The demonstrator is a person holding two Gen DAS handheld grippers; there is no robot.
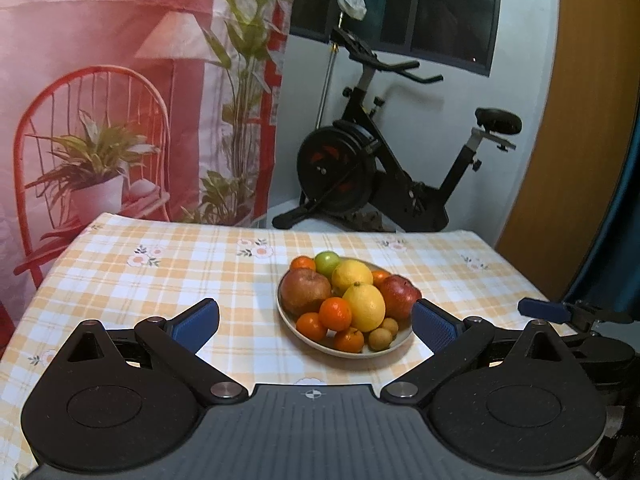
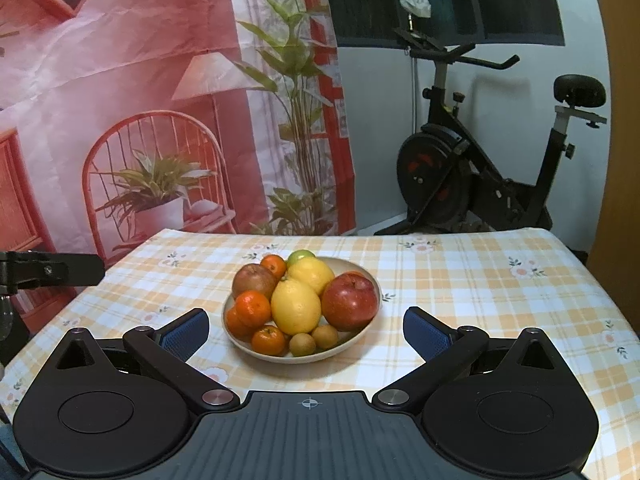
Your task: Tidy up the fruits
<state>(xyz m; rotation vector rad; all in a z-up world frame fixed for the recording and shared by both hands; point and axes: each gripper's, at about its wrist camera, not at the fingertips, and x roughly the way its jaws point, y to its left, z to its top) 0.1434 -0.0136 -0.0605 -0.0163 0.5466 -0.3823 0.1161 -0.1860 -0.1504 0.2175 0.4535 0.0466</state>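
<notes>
A bowl point(image 1: 394, 345) piled with fruit point(image 1: 363, 306) sits mid-table, well clear of every edge of the checked cloth point(image 1: 160, 280). Left gripper point(image 1: 316, 324) and right gripper point(image 2: 306, 330) gape wide, holding nothing.

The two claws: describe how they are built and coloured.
Left claw and right claw look alike: matte black linkage arms with silver pivot pins, rounded black housings with a disc inset, and a ribbed grey body bearing a small crosshair mark. Each finger ends in a blue textured pad. No cables, hands or sleeves show.
</notes>
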